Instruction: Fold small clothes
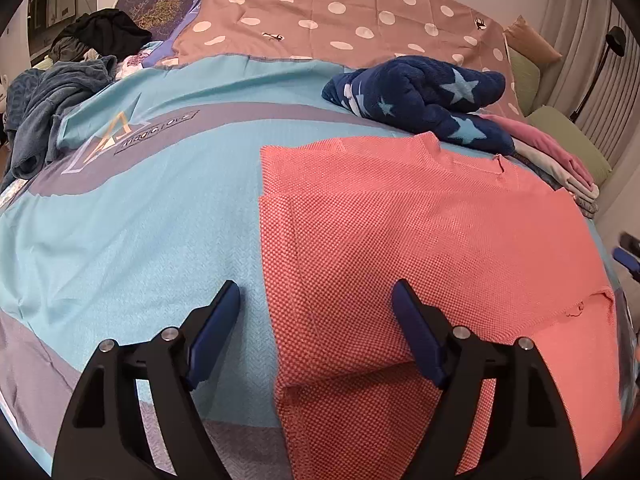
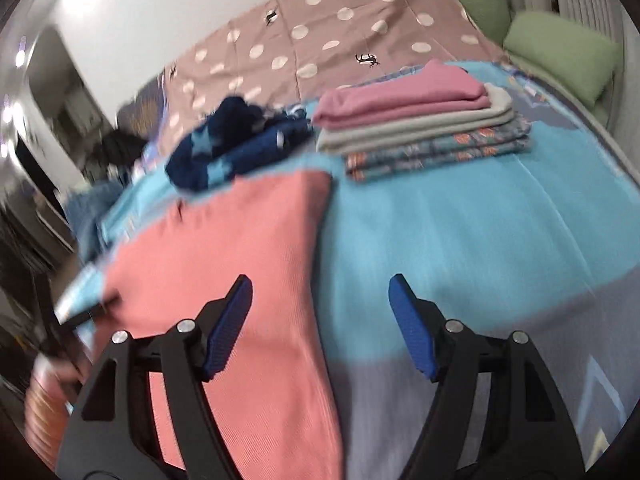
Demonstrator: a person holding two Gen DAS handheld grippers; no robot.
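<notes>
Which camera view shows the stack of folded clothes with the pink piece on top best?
The right wrist view: the stack of folded clothes shows whole, layers distinct. The left wrist view catches only its edge behind the coral garment.

Green cushions (image 2: 560, 52) beside a dotted brown sheet (image 1: 340, 20) and turquoise bedspread (image 1: 160, 208)

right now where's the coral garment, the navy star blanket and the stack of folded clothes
coral garment (image 1: 420, 232), left wrist view, middle of its flat folded panel
navy star blanket (image 1: 424, 100), left wrist view, middle of the crumpled heap
stack of folded clothes (image 2: 420, 128), right wrist view, front edge of the grey layer
</notes>
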